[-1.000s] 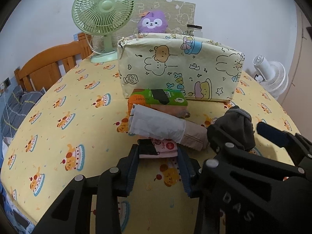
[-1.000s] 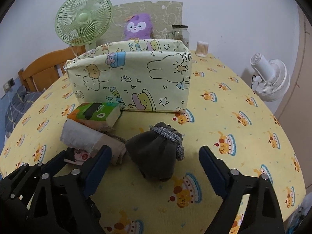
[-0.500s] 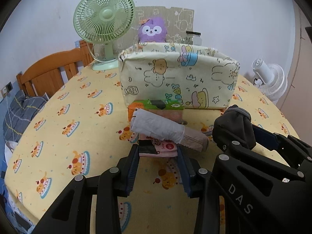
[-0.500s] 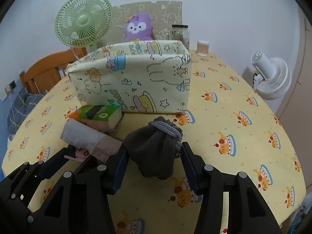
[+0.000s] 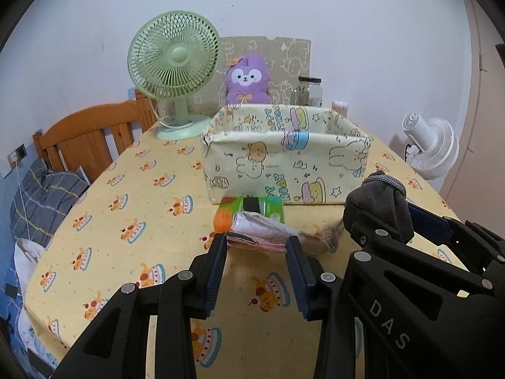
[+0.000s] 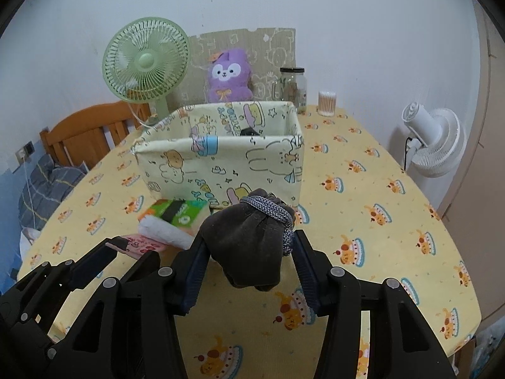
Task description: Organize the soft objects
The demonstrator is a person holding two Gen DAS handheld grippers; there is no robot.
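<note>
Centrally, the cartoon-print fabric bin stands on the yellow tablecloth, upper middle of the frame. Below it, the right gripper is clamped on a dark drawstring pouch. At lower left, the left gripper pinches a flat pink packet beside the tissue pack.

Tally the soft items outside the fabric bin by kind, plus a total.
Dark grey drawstring pouch: 1
Pink flat packet: 1
Green-and-orange tissue pack: 1
White-and-beige rolled cloth: 1
Purple plush toy: 1
Total: 5
</note>
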